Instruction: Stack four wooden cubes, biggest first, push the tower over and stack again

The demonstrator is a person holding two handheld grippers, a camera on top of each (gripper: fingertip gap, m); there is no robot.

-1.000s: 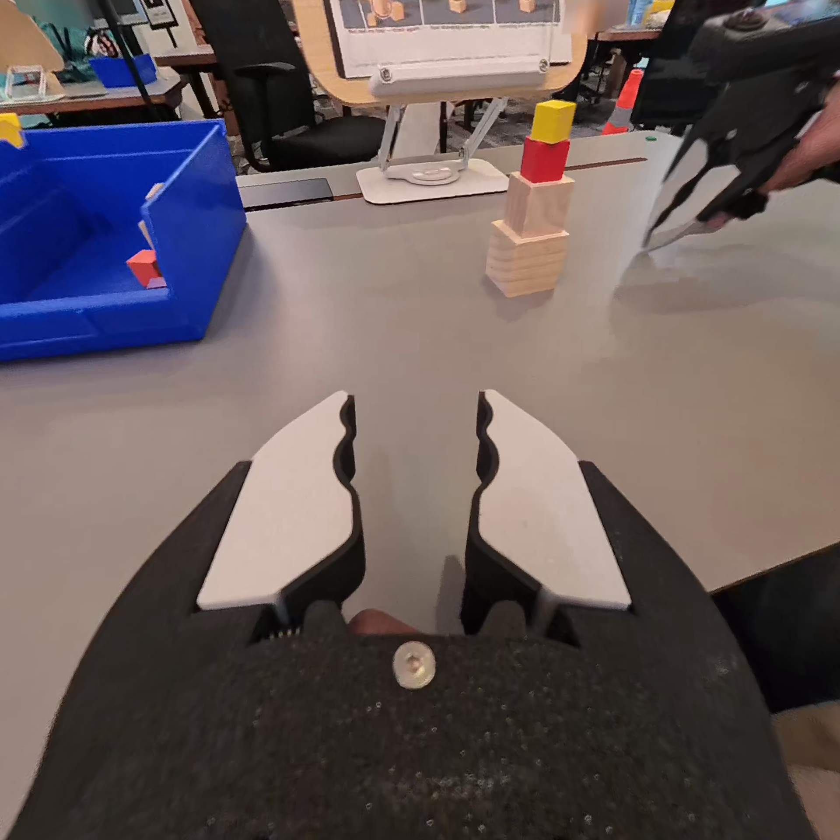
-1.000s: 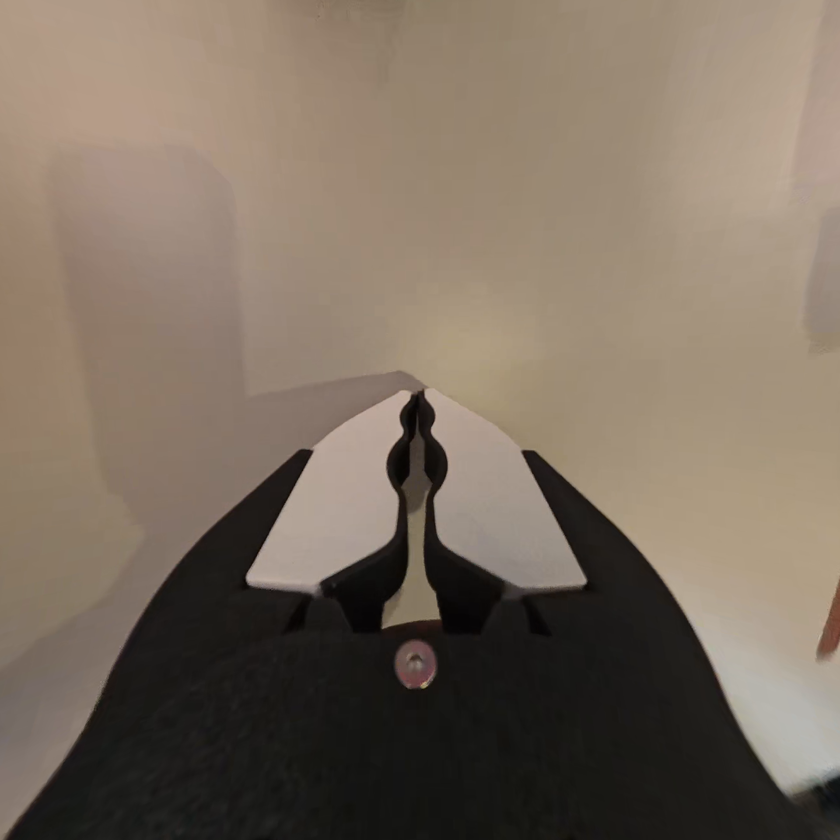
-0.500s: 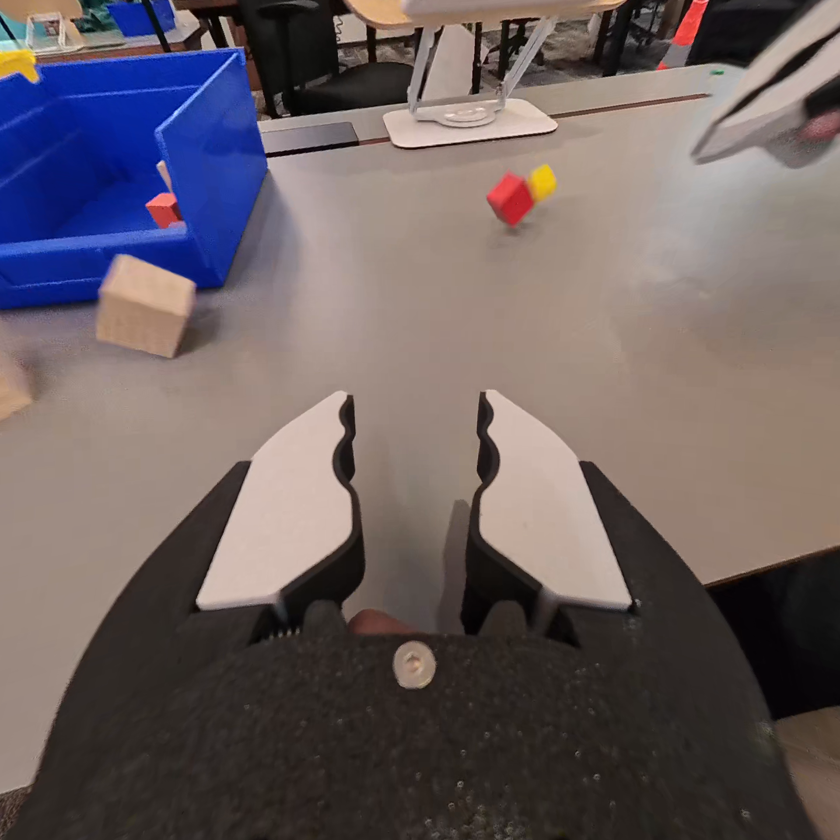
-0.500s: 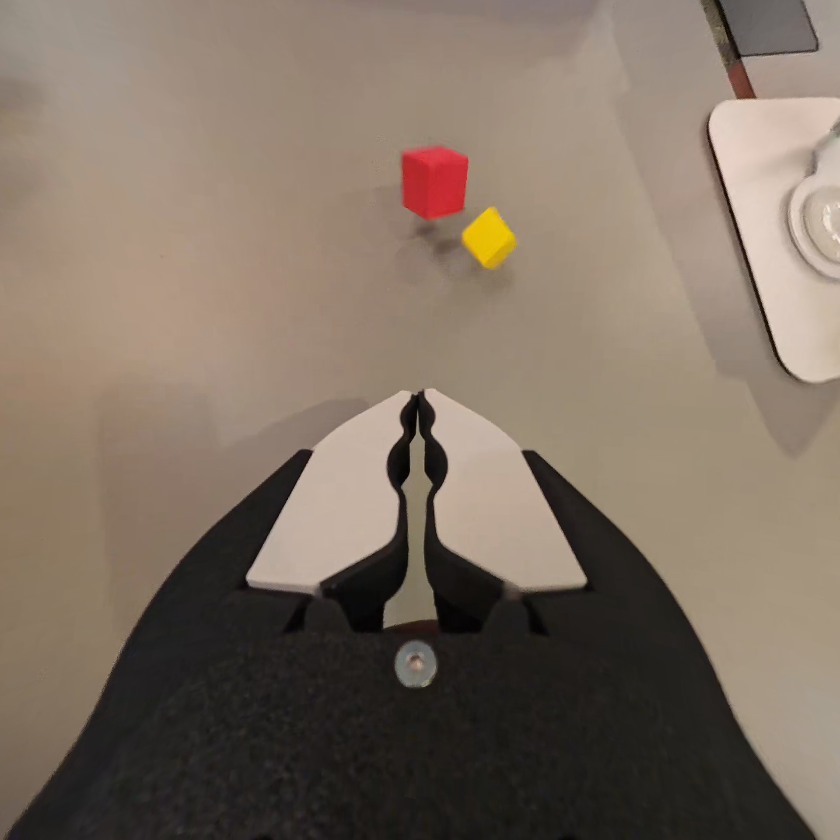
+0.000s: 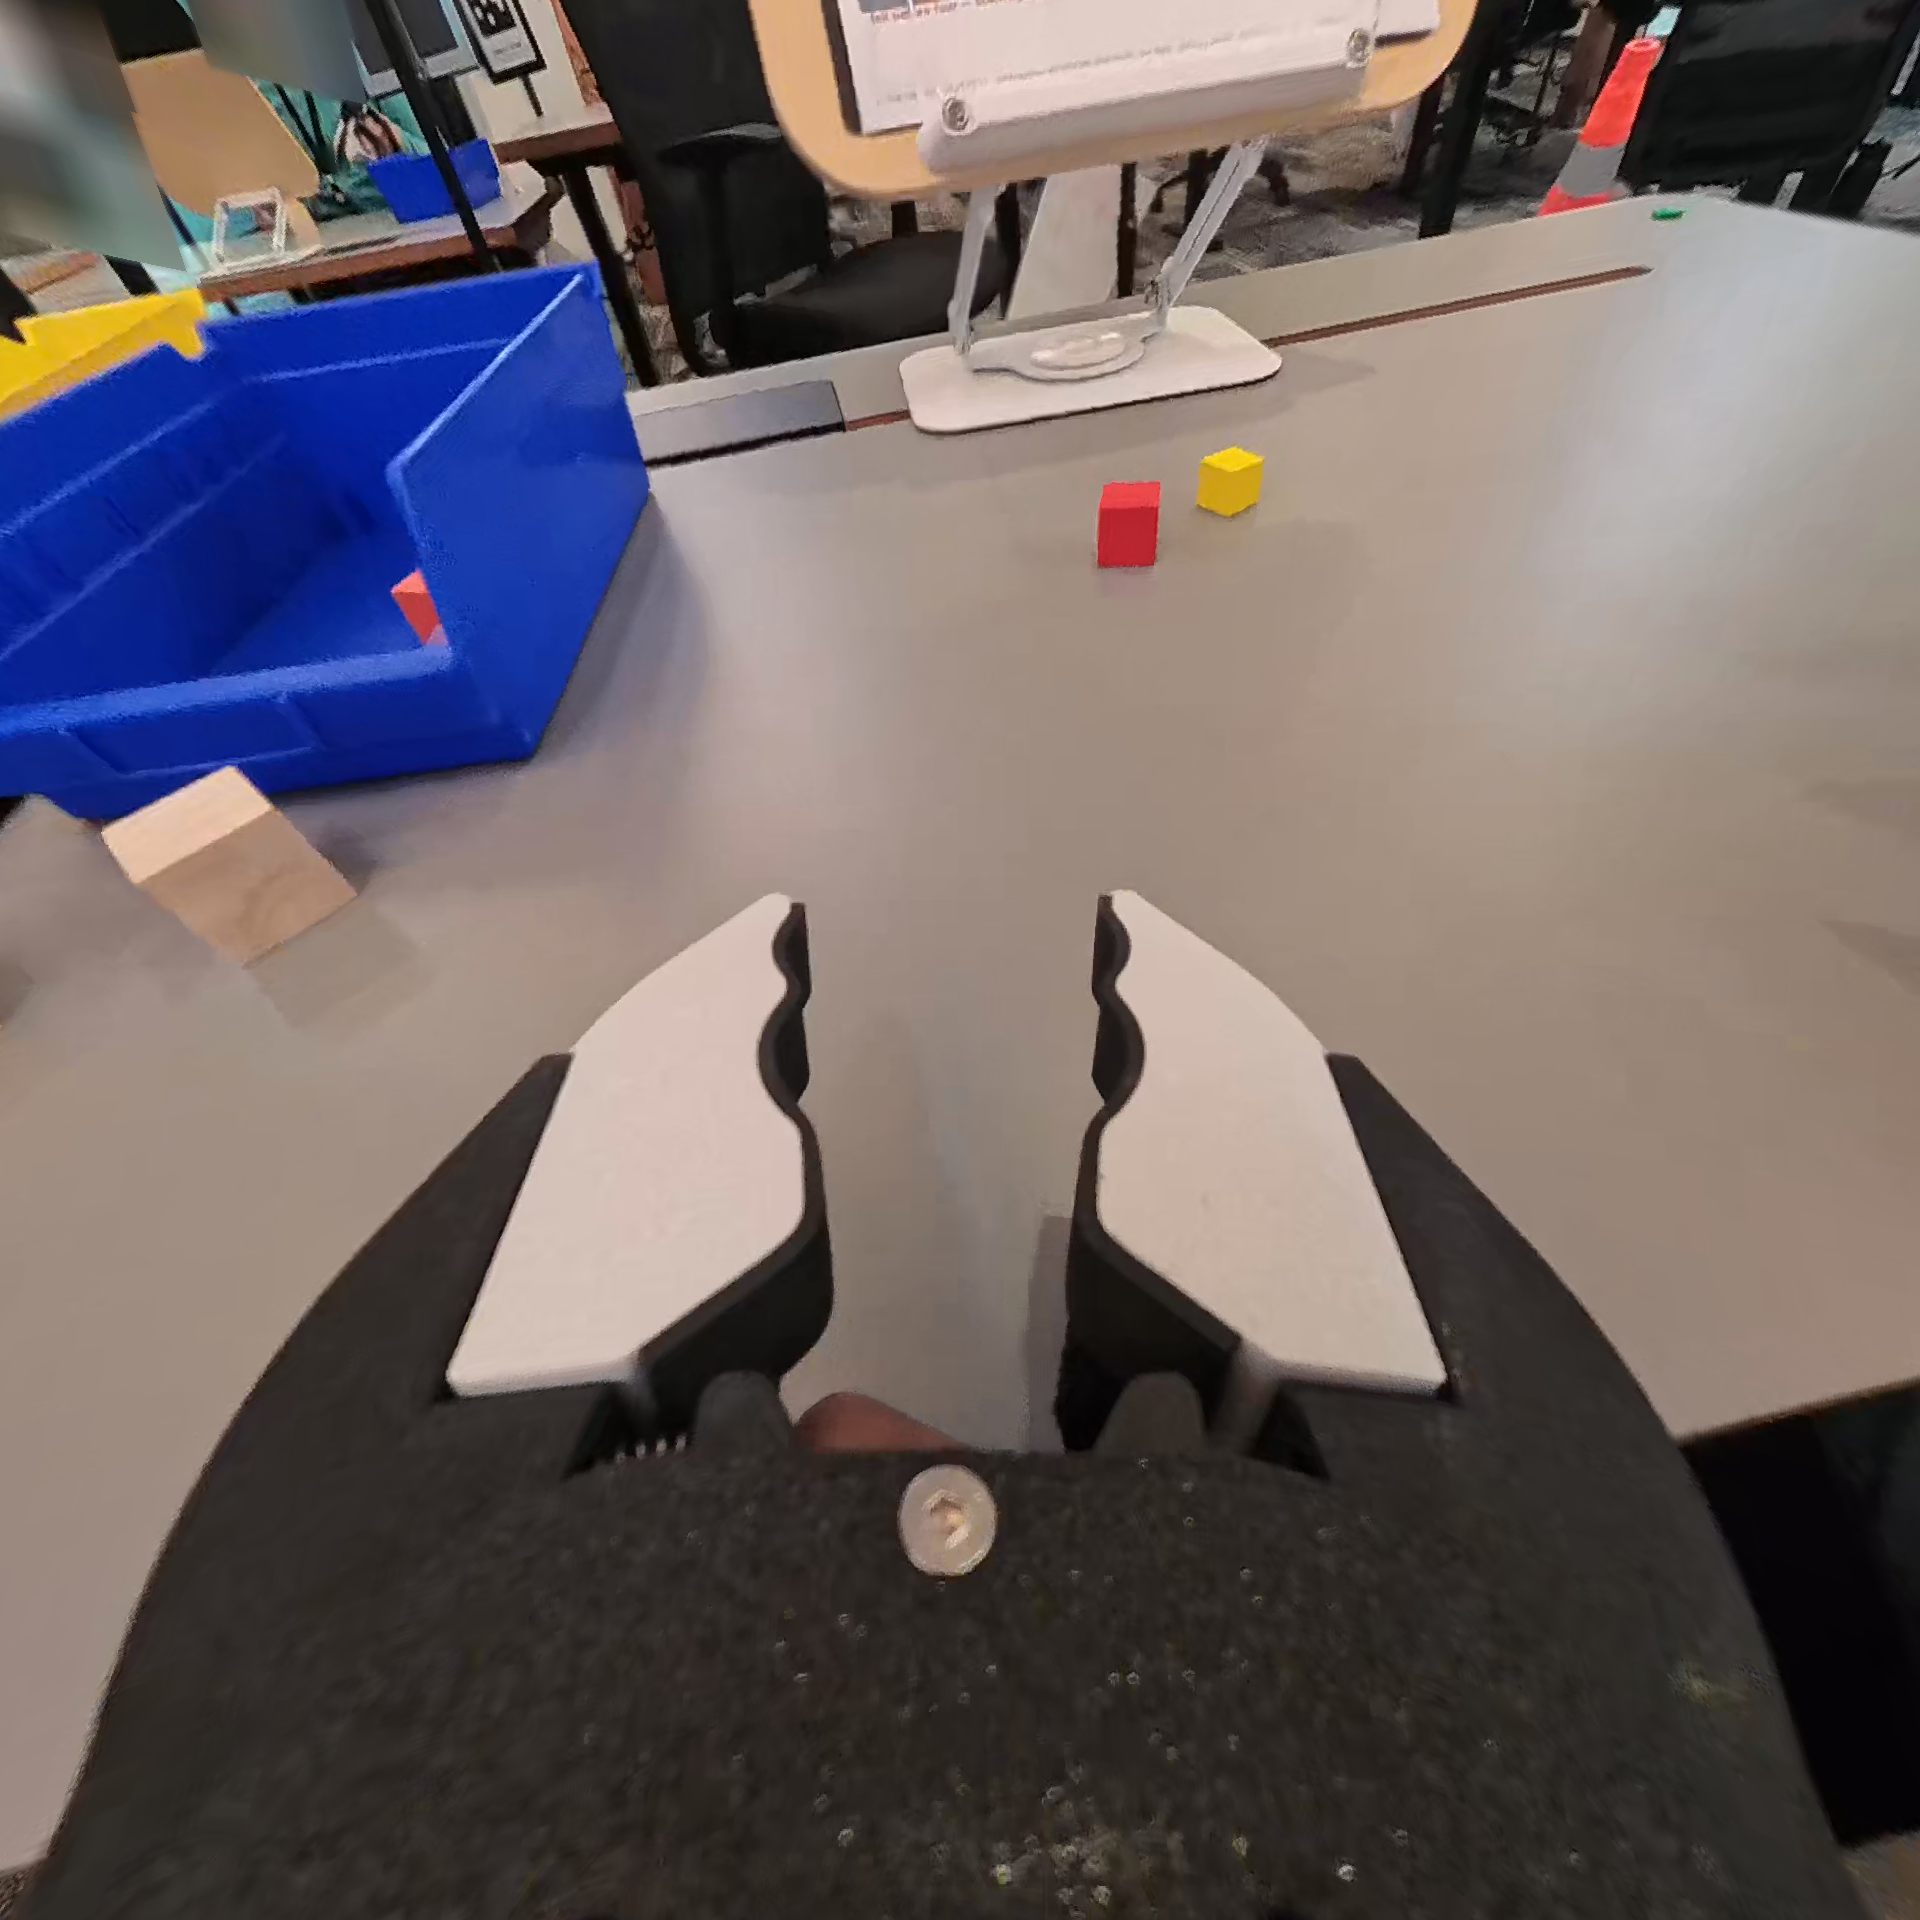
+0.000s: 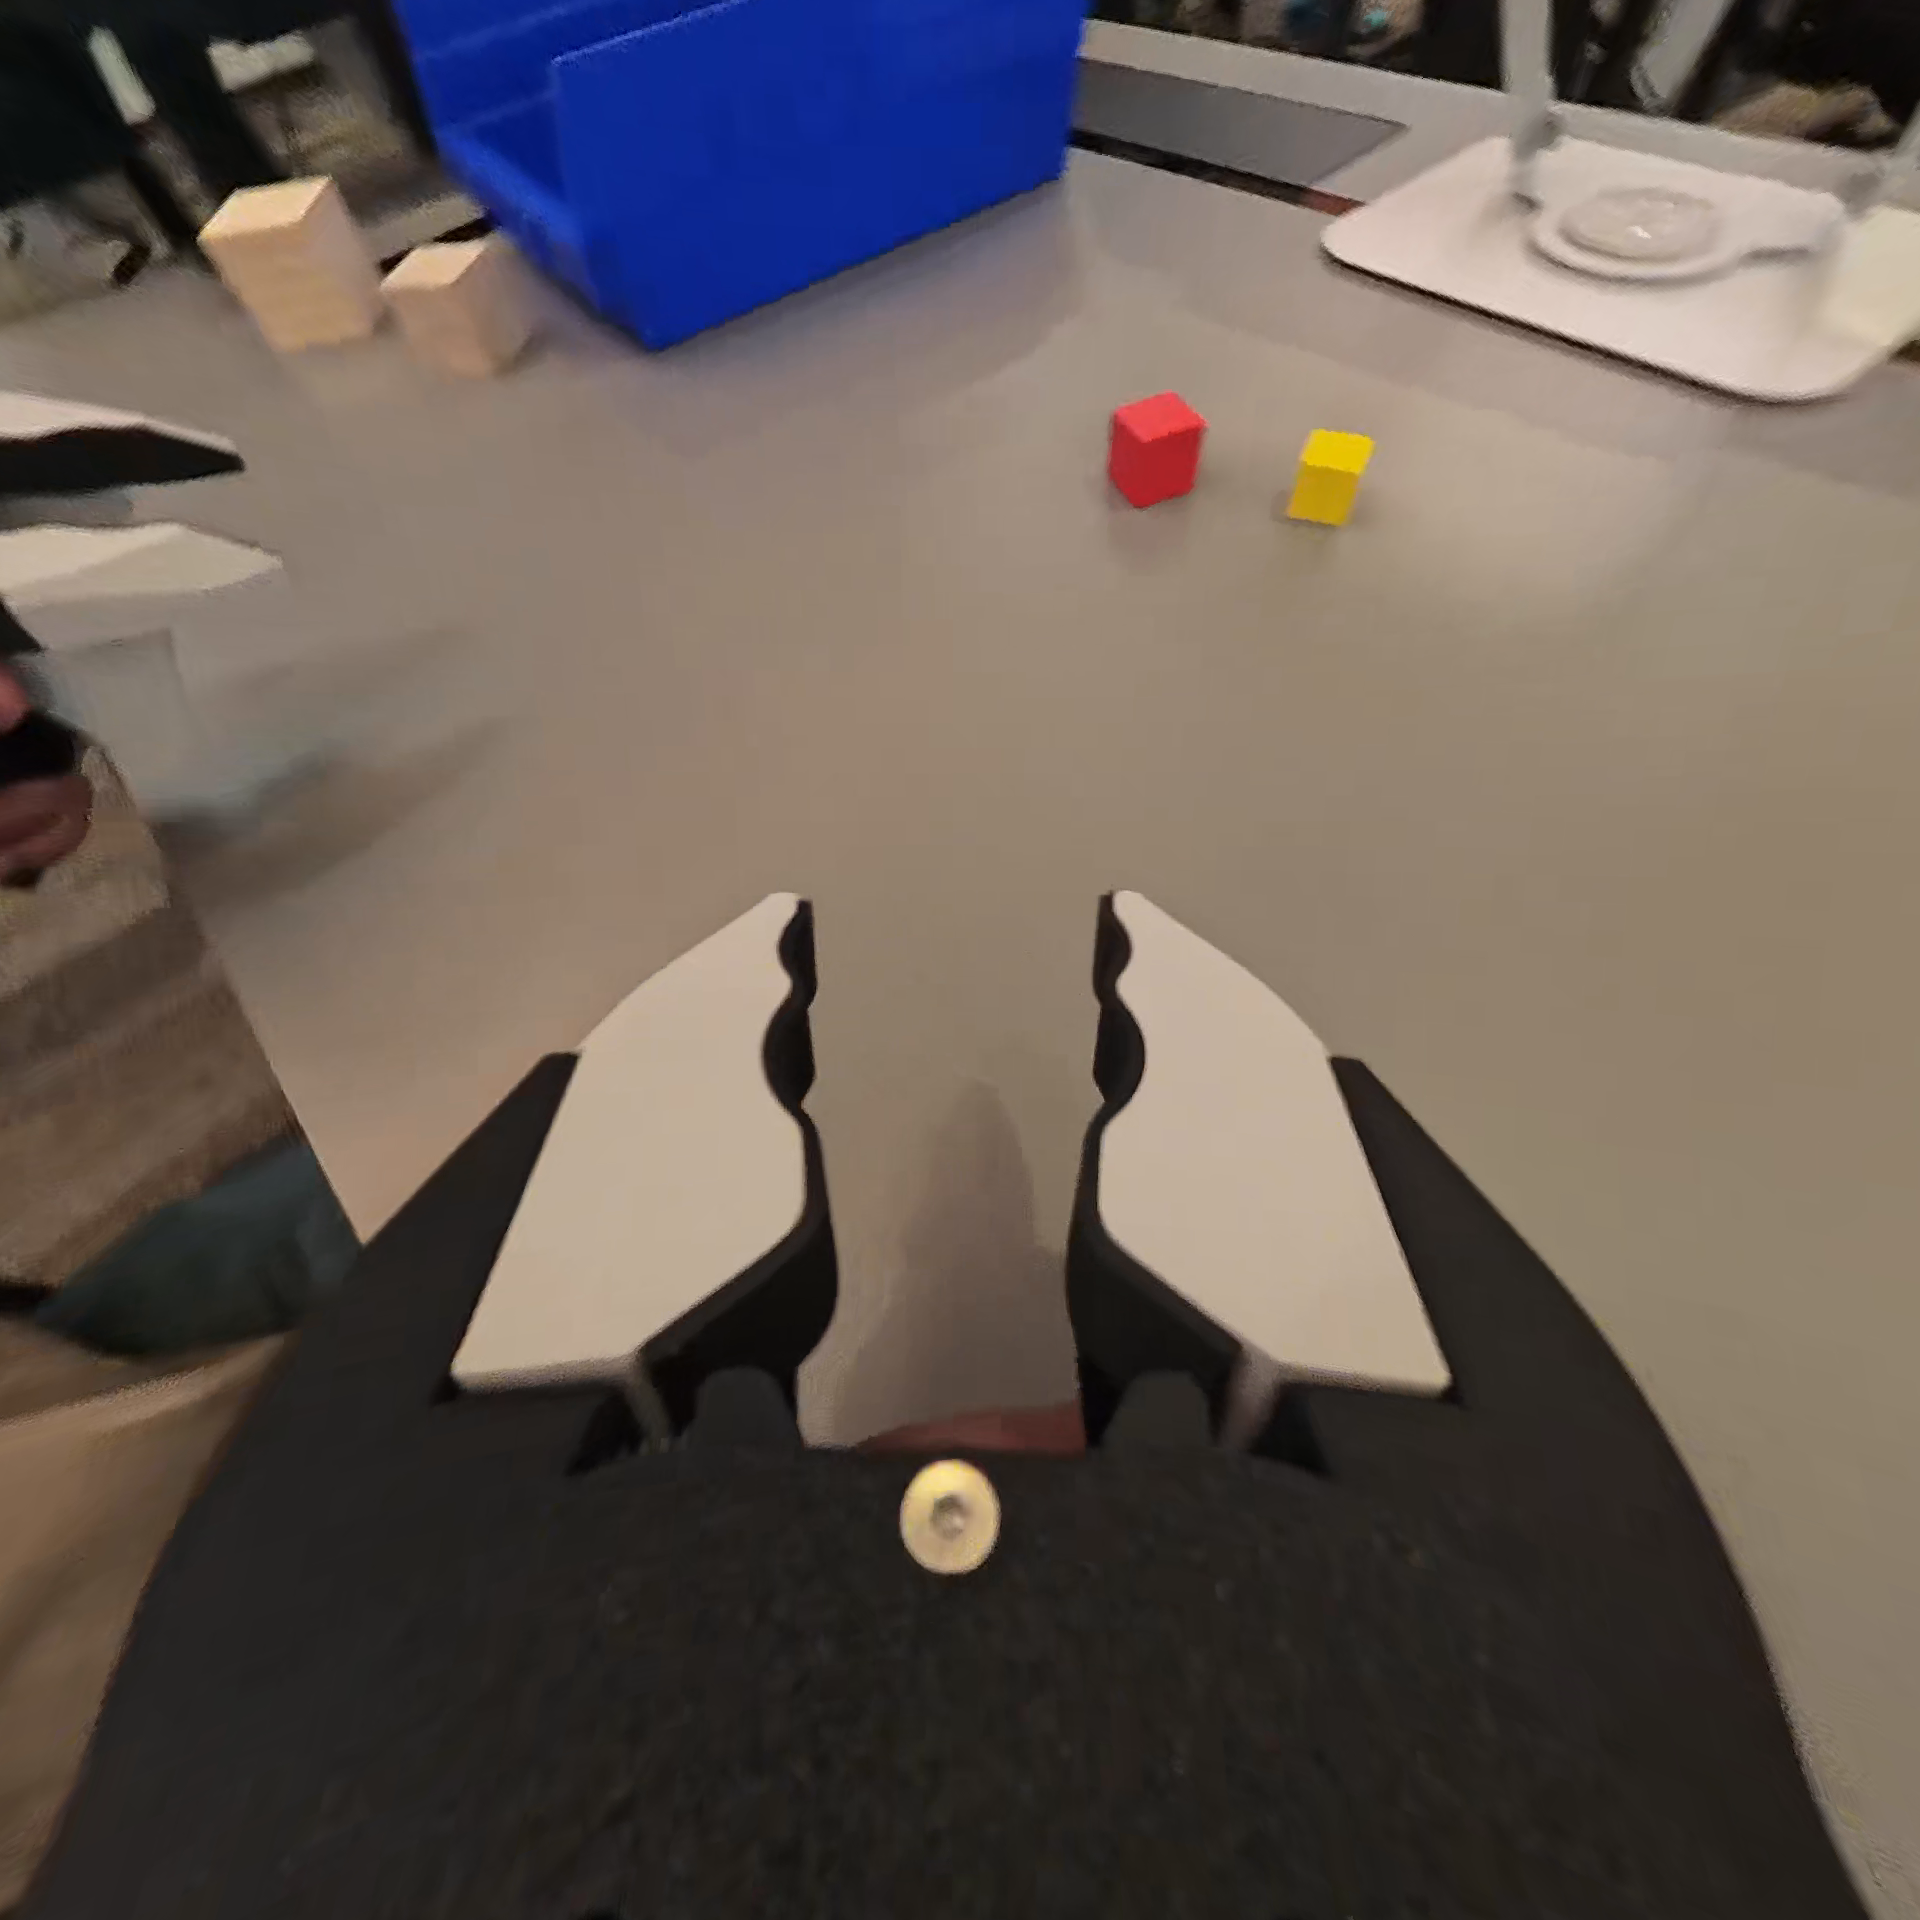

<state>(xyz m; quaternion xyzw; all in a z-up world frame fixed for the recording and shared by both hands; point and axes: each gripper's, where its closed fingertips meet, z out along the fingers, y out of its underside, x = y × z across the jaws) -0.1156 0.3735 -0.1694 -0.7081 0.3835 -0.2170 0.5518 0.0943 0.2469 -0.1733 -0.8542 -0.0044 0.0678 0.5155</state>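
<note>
The four cubes lie scattered on the grey table [image 5: 1455,779]. A red cube [image 5: 1127,523] and a smaller yellow cube [image 5: 1230,480] sit apart at the far middle; both also show in the right wrist view, red [image 6: 1155,449] and yellow [image 6: 1329,476]. Two bare wooden cubes stand by the blue bin: the biggest [image 6: 291,262] and a smaller one [image 6: 457,303]. The left wrist view shows one wooden cube [image 5: 227,862]. My left gripper [image 5: 948,914] is open and empty over the table. My right gripper [image 6: 954,914] is open and empty, and the left gripper's fingers [image 6: 104,457] show at its left.
A blue bin [image 5: 499,540] stands at the left with a red piece [image 5: 416,606] inside; it also shows in the right wrist view [image 6: 790,156]. A white stand base [image 5: 1091,364] holding a board sits at the table's far edge. The table's near edge [image 5: 1787,1413] is at the right.
The tower has fallen and the cubes have scattered and come to rest. The right gripper has opened and pulled back from the middle. The left gripper stays open.
</note>
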